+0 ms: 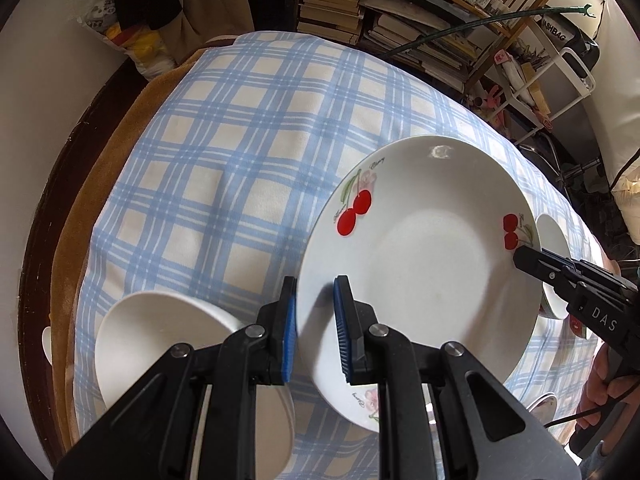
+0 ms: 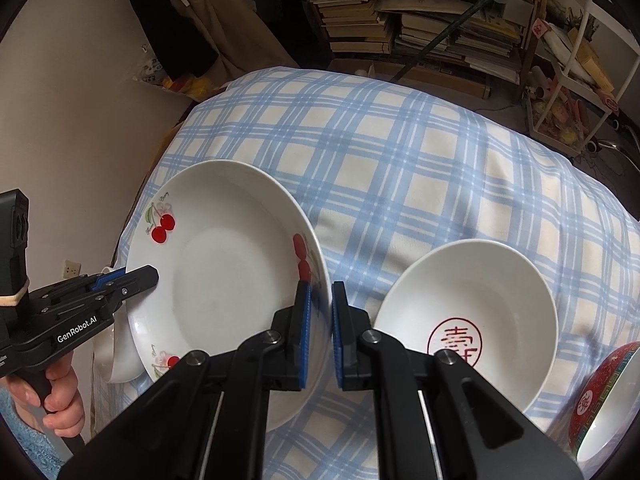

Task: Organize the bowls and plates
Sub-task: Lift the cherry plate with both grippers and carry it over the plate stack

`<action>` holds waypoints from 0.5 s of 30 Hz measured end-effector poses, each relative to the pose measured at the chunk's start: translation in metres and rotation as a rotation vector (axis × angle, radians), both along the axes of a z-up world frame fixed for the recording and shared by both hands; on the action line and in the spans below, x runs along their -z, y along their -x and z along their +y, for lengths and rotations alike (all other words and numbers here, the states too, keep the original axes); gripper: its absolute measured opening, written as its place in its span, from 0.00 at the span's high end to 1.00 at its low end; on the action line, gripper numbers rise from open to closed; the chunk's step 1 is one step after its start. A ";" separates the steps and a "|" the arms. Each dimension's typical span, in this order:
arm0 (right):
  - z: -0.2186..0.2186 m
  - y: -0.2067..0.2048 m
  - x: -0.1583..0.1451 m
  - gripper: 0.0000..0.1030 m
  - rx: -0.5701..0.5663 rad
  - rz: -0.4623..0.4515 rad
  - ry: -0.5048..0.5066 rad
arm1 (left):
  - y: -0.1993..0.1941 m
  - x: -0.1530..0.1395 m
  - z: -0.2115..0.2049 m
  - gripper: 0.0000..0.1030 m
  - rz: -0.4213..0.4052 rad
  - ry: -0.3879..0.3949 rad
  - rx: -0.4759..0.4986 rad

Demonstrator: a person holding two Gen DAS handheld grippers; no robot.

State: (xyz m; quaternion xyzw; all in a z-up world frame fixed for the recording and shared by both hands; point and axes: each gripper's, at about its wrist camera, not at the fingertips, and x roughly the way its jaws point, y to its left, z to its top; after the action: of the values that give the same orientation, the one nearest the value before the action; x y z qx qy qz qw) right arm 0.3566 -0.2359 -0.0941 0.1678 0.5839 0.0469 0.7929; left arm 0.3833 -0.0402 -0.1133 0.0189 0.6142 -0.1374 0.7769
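Cherry plate (image 1: 420,256) is gripped at opposite rims by left gripper (image 1: 316,320), lower centre, and right gripper (image 2: 320,320), jaws clamped; plate is held above checked tablecloth (image 1: 240,140).

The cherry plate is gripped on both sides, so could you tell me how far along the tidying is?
Nothing looks stacked yet. In hand: both tongs, left and right, clamp the cherry plate by opposite rims. Left: the white bowl, the stamped bowl and the red bowl sit apart on the cloth.
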 end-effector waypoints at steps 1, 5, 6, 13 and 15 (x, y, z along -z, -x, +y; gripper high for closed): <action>-0.001 0.004 -0.001 0.89 0.001 0.000 -0.002 | 0.004 -0.001 -0.001 0.83 -0.001 -0.003 0.005; -0.005 0.020 -0.005 0.89 0.005 -0.002 -0.013 | 0.021 -0.007 -0.006 0.83 -0.009 -0.001 0.019; -0.007 0.025 -0.006 0.89 0.006 -0.004 -0.016 | 0.025 -0.008 -0.008 0.83 -0.010 -0.001 0.024; -0.022 0.060 -0.016 0.89 0.031 -0.007 -0.035 | 0.062 -0.017 -0.019 0.83 -0.053 0.009 0.071; -0.029 0.073 -0.019 0.89 0.058 -0.013 -0.062 | 0.072 -0.018 -0.019 0.83 -0.045 0.032 0.077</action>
State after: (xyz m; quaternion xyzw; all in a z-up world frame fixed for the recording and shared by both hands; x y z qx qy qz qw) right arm 0.2835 -0.2651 -0.0748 0.2089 0.5718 0.0430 0.7922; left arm 0.3117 -0.0596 -0.0952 0.0330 0.5929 -0.1766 0.7850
